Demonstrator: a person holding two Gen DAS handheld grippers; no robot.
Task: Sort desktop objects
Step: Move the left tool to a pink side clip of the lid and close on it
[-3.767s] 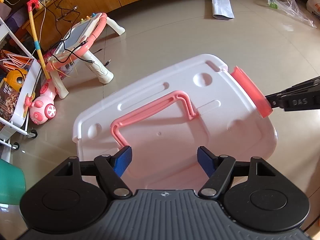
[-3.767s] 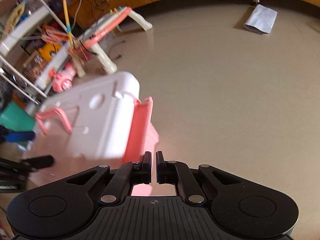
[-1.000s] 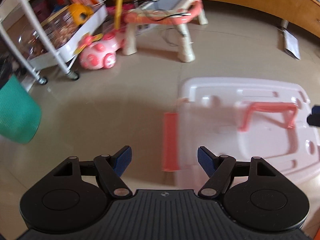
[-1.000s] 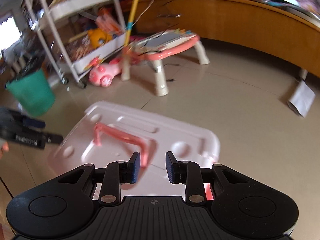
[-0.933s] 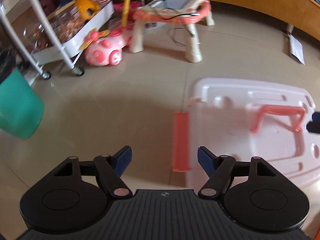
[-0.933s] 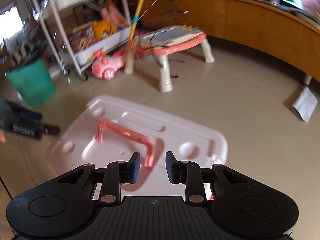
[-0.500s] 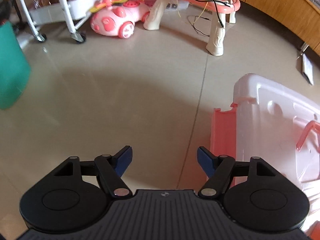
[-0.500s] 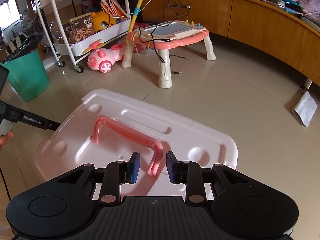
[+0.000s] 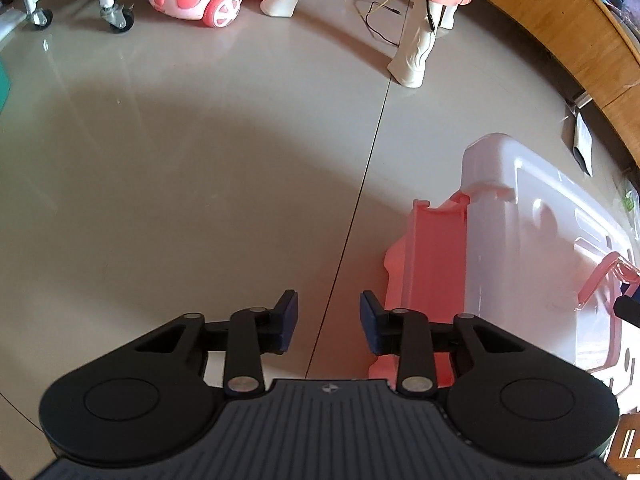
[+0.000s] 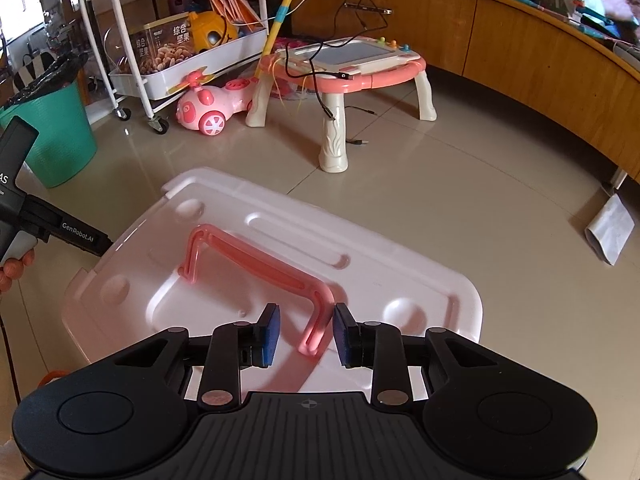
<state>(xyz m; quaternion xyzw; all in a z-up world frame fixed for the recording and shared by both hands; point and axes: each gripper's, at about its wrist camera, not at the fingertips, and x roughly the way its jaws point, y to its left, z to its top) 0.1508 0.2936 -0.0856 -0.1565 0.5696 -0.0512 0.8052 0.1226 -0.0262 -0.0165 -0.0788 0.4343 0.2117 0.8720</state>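
Two grippers are showing — the left gripper [image 9: 328,322] and the right gripper [image 10: 306,334] — each bearing two blue pads. One white storage box [image 10: 280,240] is lying on the floor [image 9: 200,160], carrying one pink handle [image 10: 256,262] on its lid and one pink latch [image 9: 434,264] at its end; any latch at the other end is hiding from view. One pink toy car [image 10: 212,106] is sitting by one white rolling cart [image 10: 192,68]. One drawing-board play table [image 10: 344,60] is standing on the floor, three of its legs showing. One green bin [image 10: 52,128] is standing at the left edge — and one folded paper [image 10: 610,228] is lying at the right.
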